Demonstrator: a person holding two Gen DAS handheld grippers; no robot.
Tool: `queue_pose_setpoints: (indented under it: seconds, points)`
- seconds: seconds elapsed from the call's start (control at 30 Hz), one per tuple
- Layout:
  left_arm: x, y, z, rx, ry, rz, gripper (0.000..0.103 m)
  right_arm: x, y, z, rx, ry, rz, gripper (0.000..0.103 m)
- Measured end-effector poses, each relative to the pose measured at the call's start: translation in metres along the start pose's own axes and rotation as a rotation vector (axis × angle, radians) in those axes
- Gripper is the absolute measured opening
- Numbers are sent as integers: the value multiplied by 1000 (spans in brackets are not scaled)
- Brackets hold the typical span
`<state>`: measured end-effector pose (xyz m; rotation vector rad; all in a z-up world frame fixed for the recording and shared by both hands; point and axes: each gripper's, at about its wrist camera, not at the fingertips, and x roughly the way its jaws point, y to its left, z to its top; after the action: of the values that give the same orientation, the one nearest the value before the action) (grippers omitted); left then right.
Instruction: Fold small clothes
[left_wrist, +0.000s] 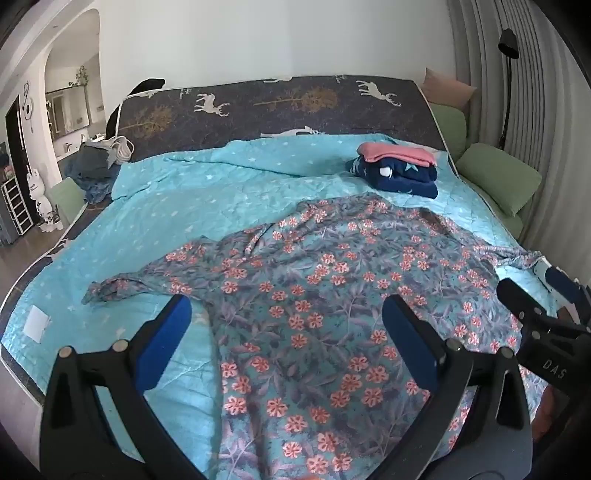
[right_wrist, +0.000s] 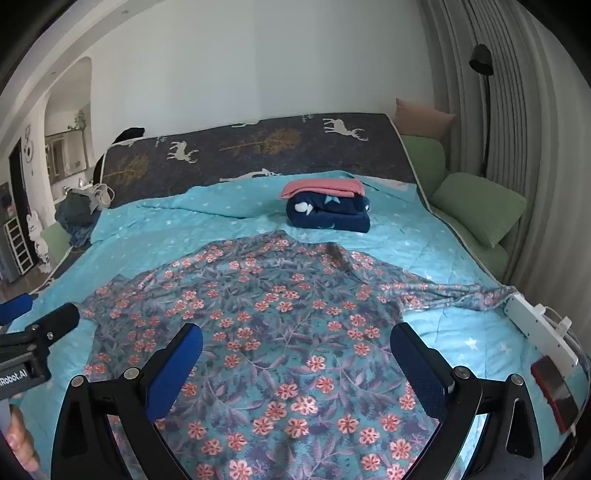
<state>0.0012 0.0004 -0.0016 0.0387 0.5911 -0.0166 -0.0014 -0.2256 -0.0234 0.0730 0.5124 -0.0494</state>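
**Both claws wide over the floral garment**

Blue pads up close: my left claw (left_wrist: 286, 314) is spread wide, nothing between its fingers, tipped down over the floral garment (left_wrist: 332, 295). My right claw (right_wrist: 295, 350) is spread just as wide and empty too, angled down over the same cloth. From the left camera I can see the right claw poking in at the right edge; from the right camera the left one shows at the left edge, with a bit of my hand (right_wrist: 20, 435) low in the corner.

The garment lies open on the turquoise quilt (left_wrist: 184, 206), rumpled, one sleeve (left_wrist: 122, 286) trailing out to the left and the other sleeve (right_wrist: 461, 291) twisted off to the right, its end beside a white power strip (right_wrist: 539, 332). A red phone (right_wrist: 554, 391) sits just nearer than the strip at the bed's edge.

Farther up the quilt, well apart from the garment, there's a folded stack (right_wrist: 328, 210): a pink piece on top of navy star-printed ones. Behind it is the dark deer-print sheet (right_wrist: 258, 147), green cushions (right_wrist: 476, 210) along the right, and a heap of clothes (left_wrist: 96, 166) at the far left corner.
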Motion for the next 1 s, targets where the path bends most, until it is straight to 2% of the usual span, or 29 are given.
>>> queue_pose_setpoints:
  seconds: [0.1,0.2,0.3,0.43,0.67,1.0]
  points:
    - [6,4,-2,-12,42,-26,103,3,-6,0,-4,22,4,103]
    - [8,2,-8,-6,64,-9,103,7,5,4,-32,50,14,103]
    - [20,5,-10,-49,130,-15,103,5,0,-1,3,42,66,103]
    - [27,6,-12,-92,171,-20,103,8,2,-1,-5,51,72,103]
    - [28,9,-13,-103,173,-4,103,14,5,4,-18,69,94,103]
    - [33,6,-15,-68,201,13,103,19,9,1,-16,85,122,103]
